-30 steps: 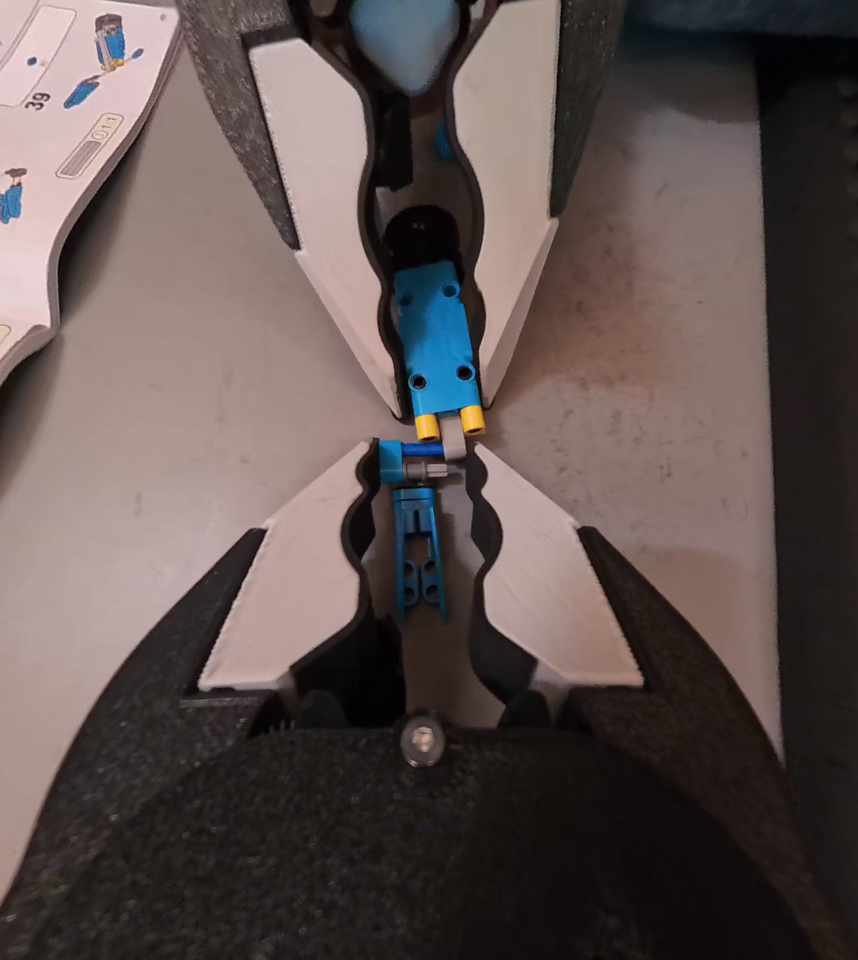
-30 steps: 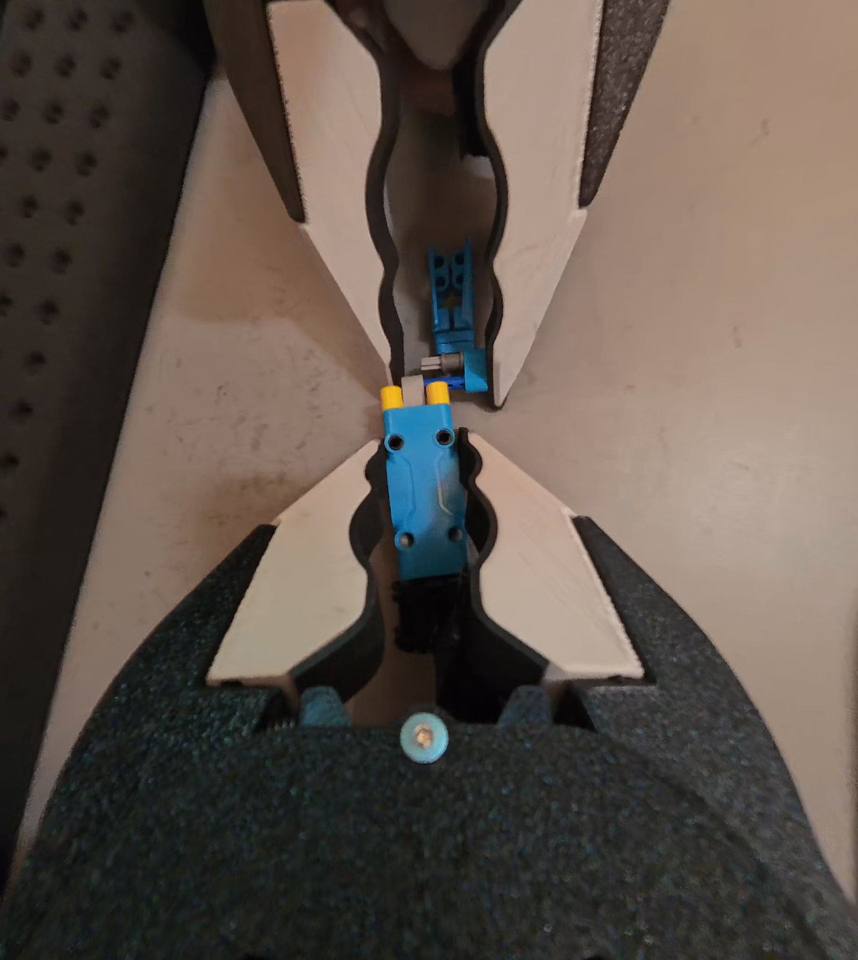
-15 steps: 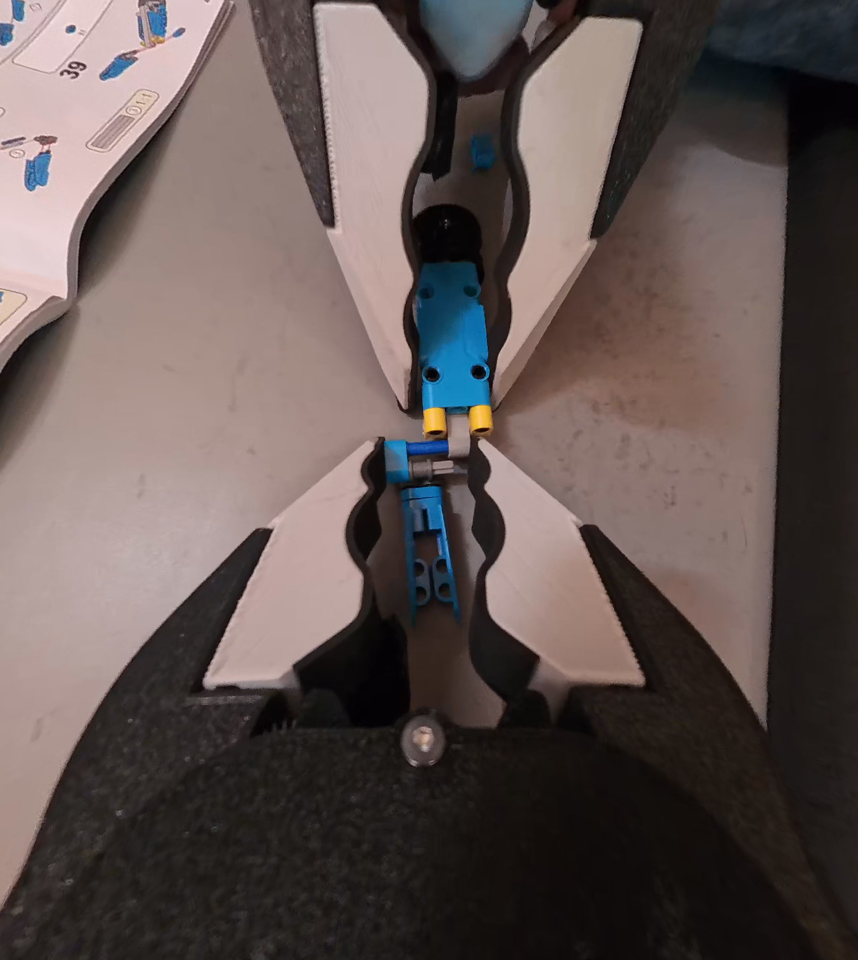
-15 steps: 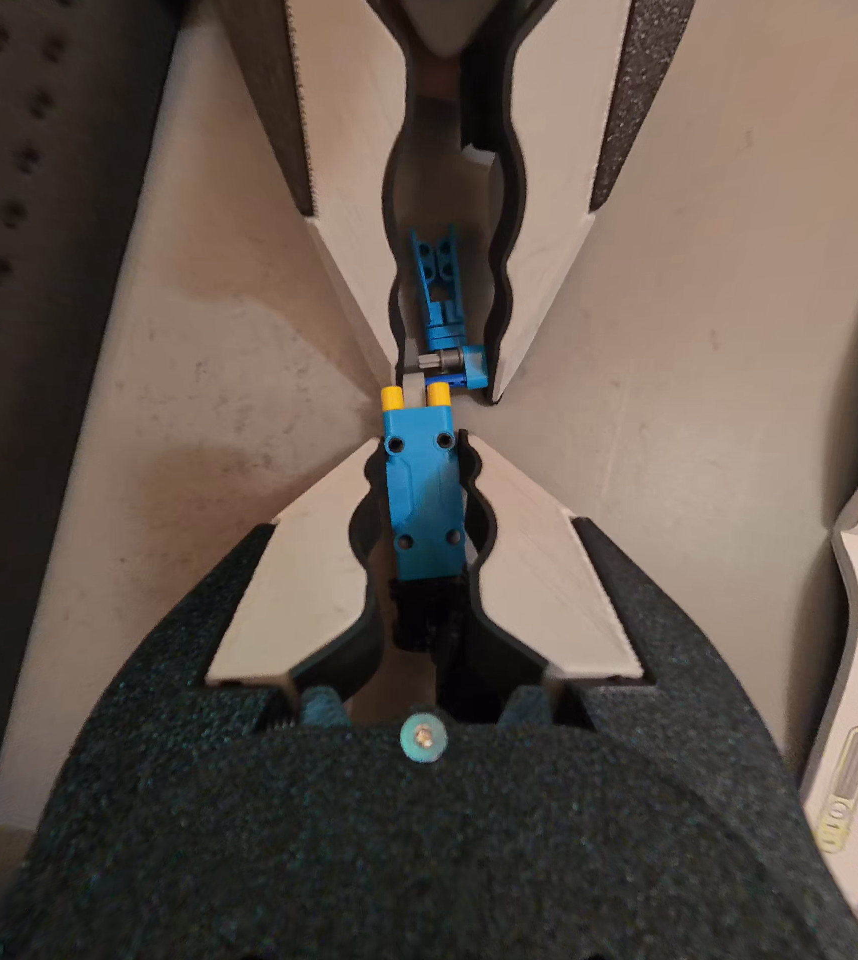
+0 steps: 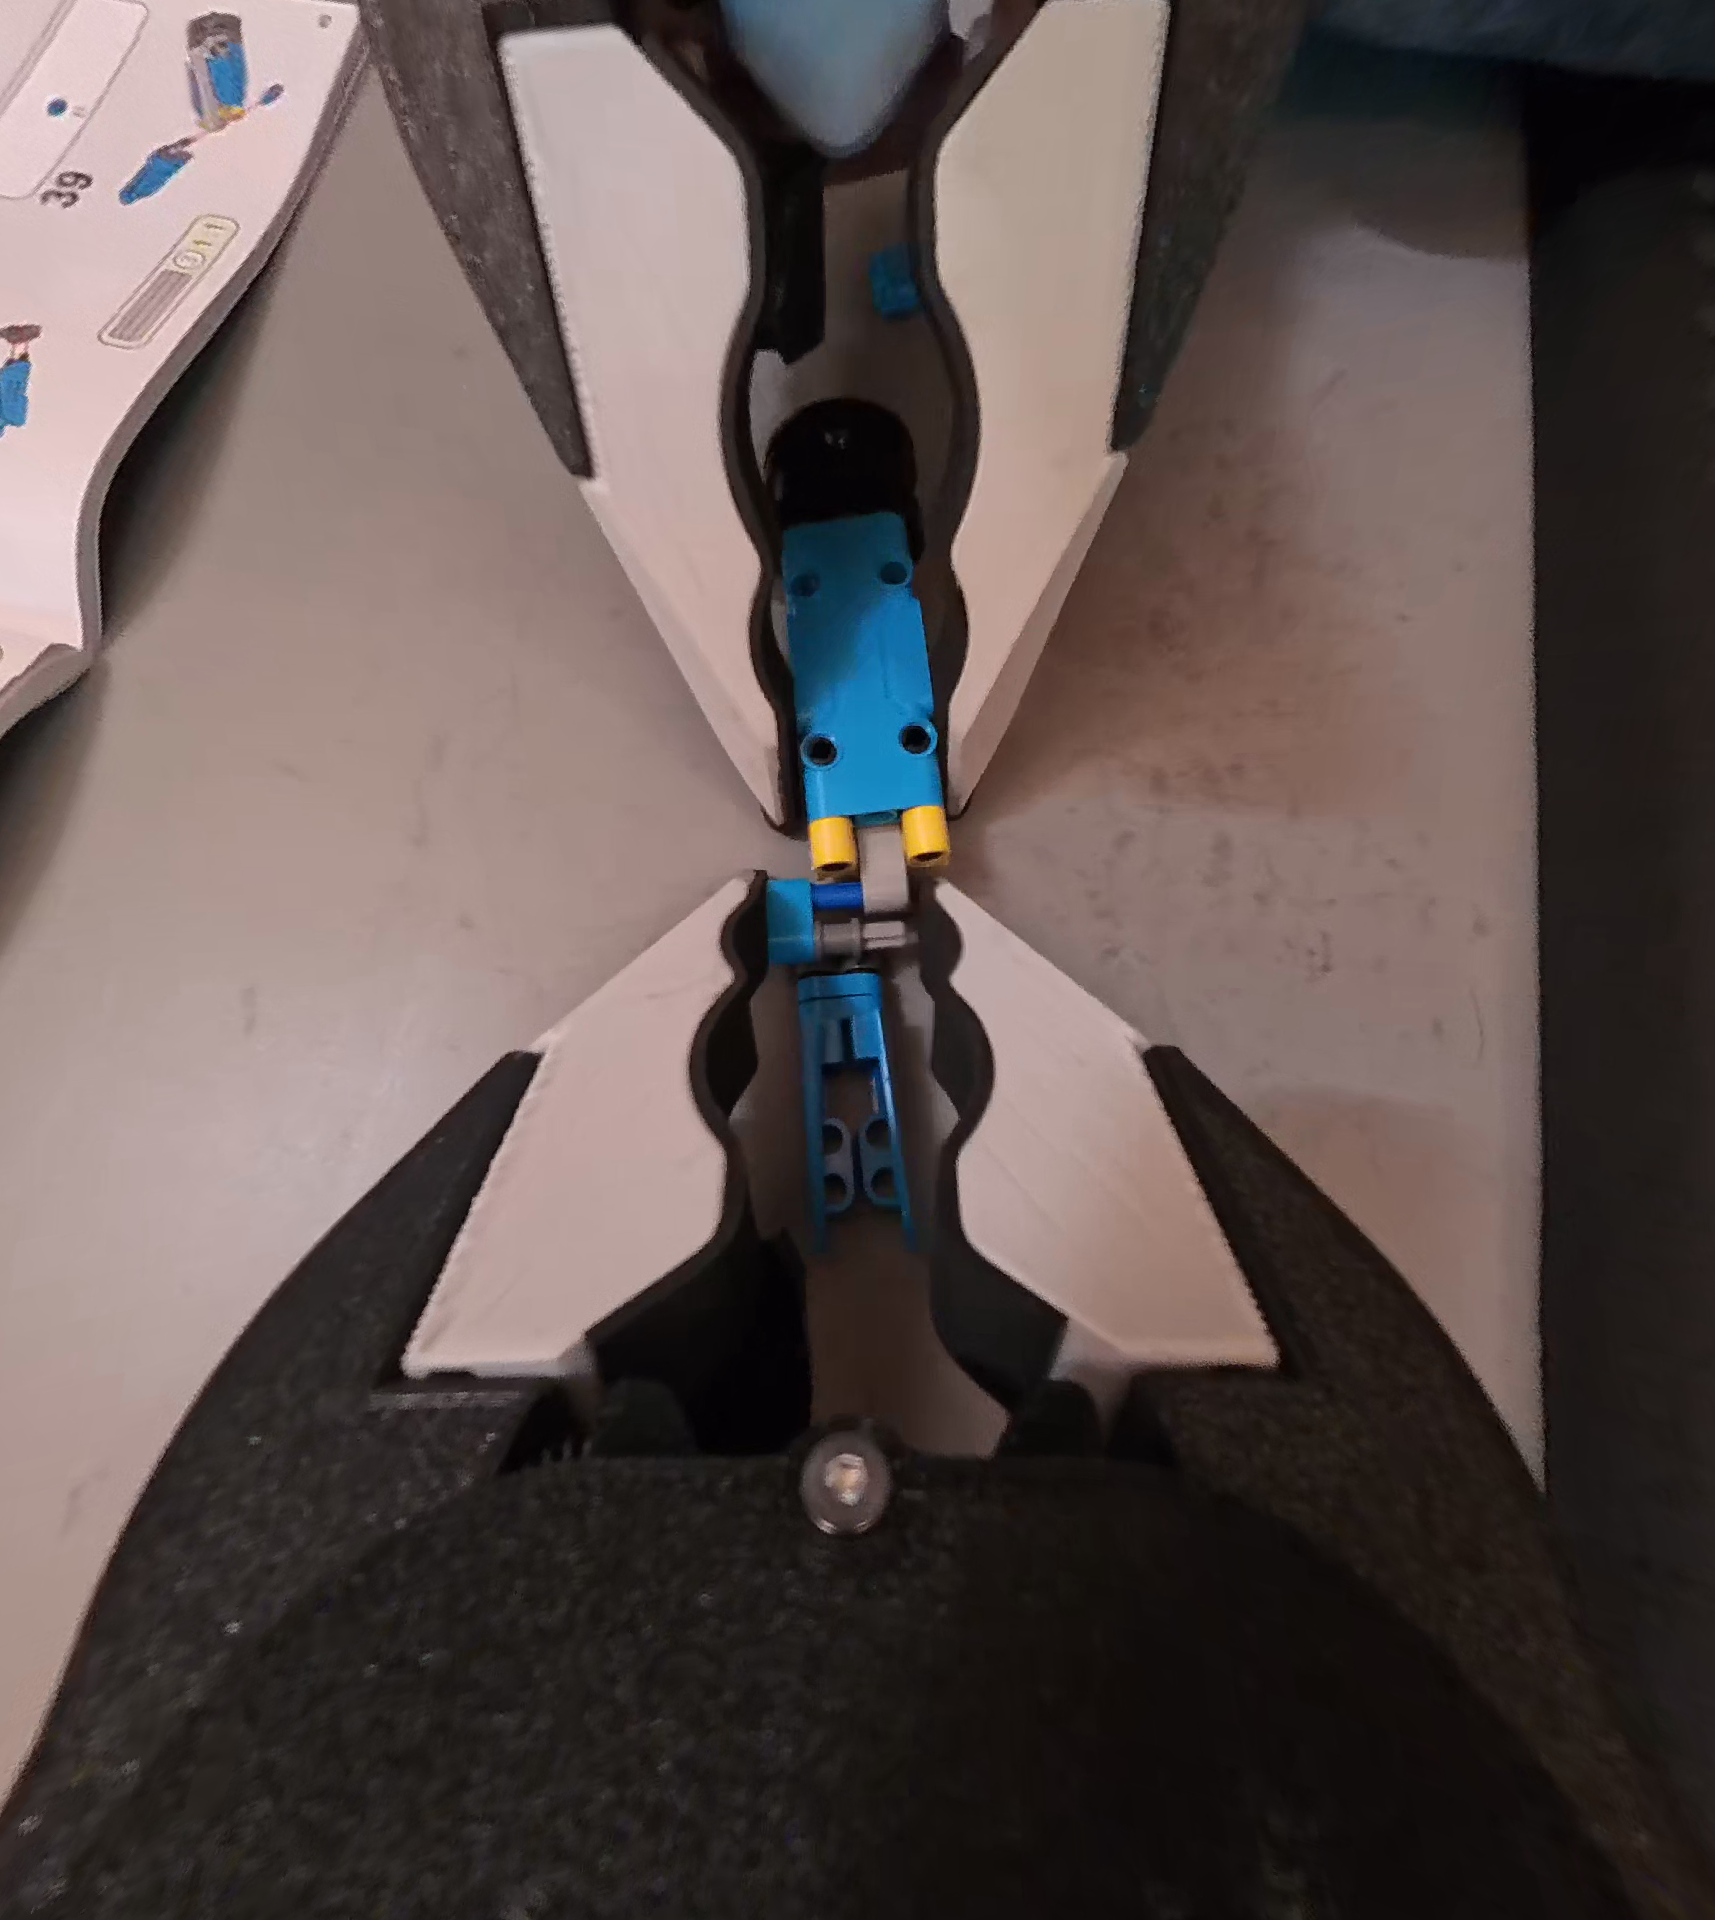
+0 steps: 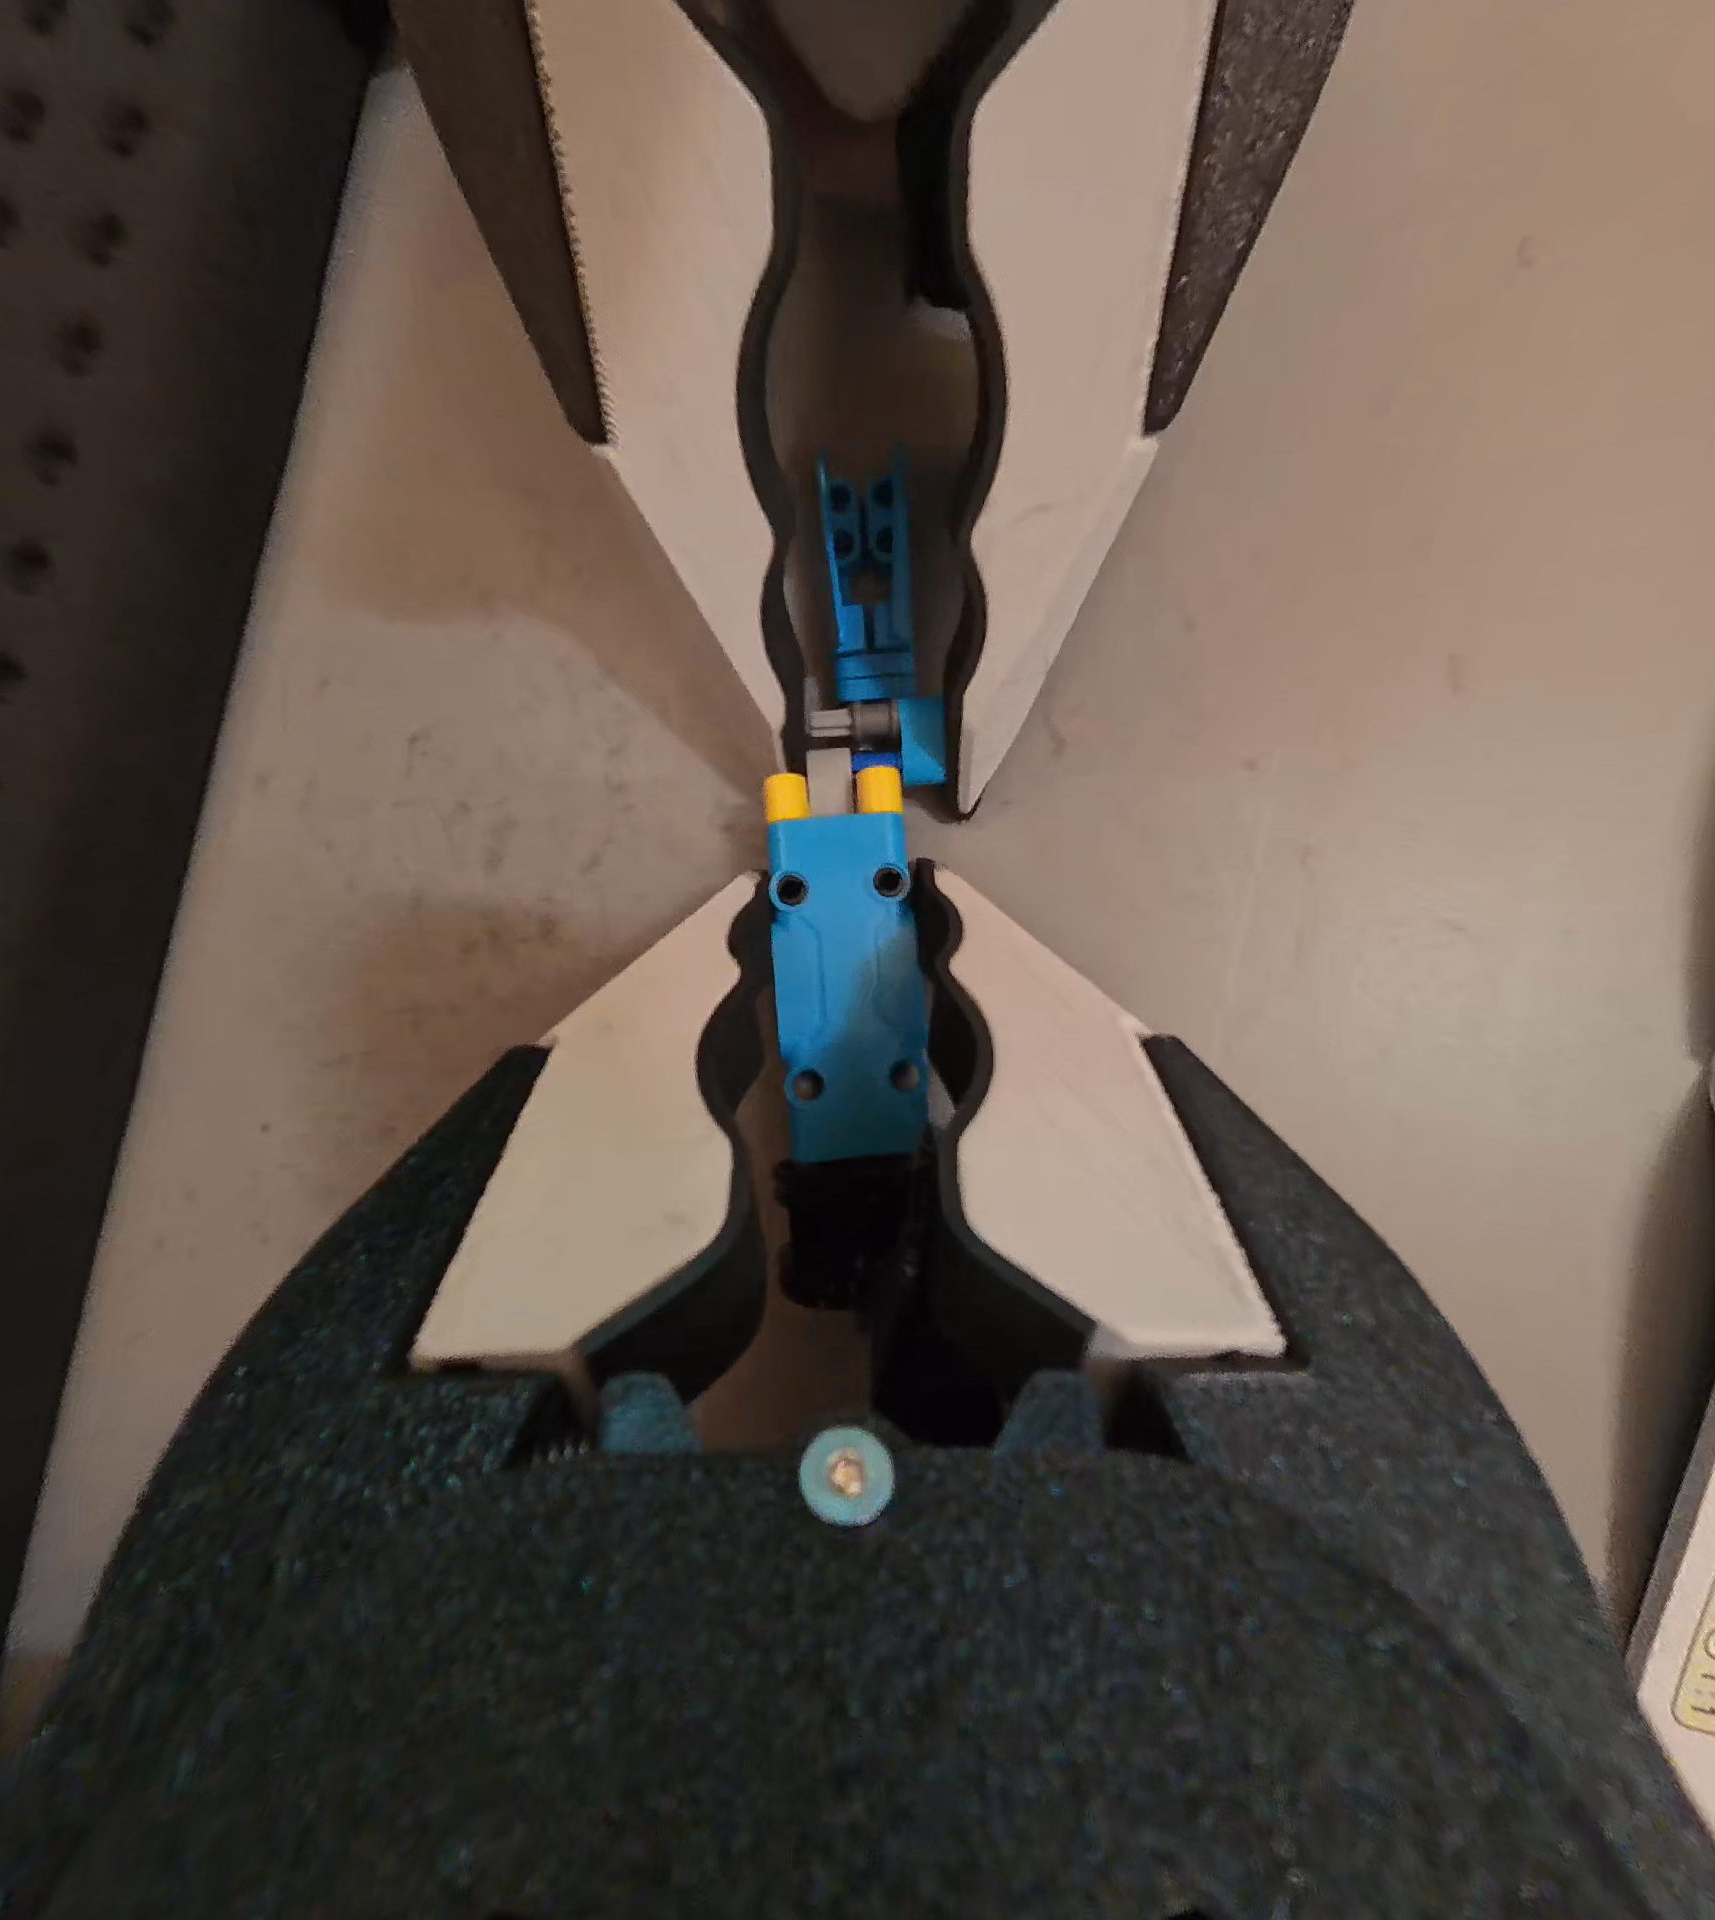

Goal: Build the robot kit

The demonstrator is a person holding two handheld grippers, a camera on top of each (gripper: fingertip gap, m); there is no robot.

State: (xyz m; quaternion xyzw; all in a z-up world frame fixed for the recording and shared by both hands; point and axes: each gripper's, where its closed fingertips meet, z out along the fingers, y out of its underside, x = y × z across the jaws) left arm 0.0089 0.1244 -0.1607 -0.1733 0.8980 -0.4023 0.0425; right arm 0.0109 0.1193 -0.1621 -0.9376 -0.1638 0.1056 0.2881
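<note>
Tongs tip to tip: left tongs clenched on blue strut assembly, right tongs clamping blue block; printed booklet alongside.

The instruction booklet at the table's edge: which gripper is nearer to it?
Left. The left gripper sits nearer the instruction booklet, which lies to its left. The right gripper, facing it and holding the blue block, is farther along.

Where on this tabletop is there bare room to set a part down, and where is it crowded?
Bare tabletop lies between the instruction booklet and the left gripper; another patch runs to the dark studded mat. It is crowded where both grippers meet, right gripper included.
</note>
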